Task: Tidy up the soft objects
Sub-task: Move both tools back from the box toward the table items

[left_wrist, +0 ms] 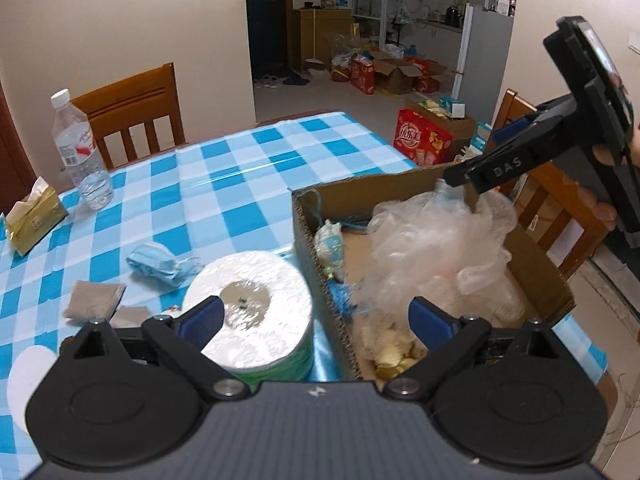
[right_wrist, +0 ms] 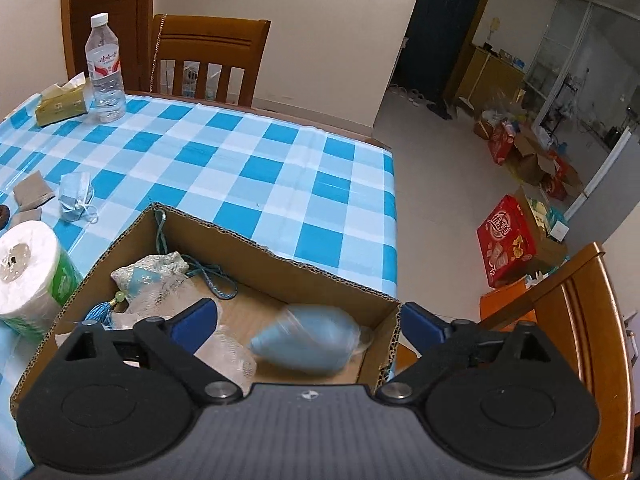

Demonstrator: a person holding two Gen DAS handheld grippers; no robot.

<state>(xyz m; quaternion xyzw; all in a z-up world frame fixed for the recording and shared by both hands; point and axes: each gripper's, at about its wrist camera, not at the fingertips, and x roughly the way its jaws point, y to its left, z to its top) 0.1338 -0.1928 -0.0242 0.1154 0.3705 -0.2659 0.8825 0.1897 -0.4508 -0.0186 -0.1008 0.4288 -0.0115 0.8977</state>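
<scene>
My left gripper [left_wrist: 316, 316] stands open over the near left wall of a cardboard box [left_wrist: 316, 248], with nothing between its blue pads. A white toilet roll [left_wrist: 248, 312] stands just left of that wall. The box holds a crumpled clear plastic heap [left_wrist: 432, 248] and a pale blue sachet [left_wrist: 330, 240]. My right gripper [right_wrist: 310, 320] hangs open above the box's [right_wrist: 280, 256] right end. Below it lies a blurred blue bundle in clear wrap [right_wrist: 312, 340], free of the pads. A blue face mask [left_wrist: 156, 264] lies on the checked cloth.
Two brown pads [left_wrist: 94, 300] lie left of the roll. A water bottle [left_wrist: 80, 152] and a tissue pack [left_wrist: 34, 212] stand at the far left. Wooden chairs [right_wrist: 208, 60] flank the table. The table edge [right_wrist: 390, 200] drops off right of the box.
</scene>
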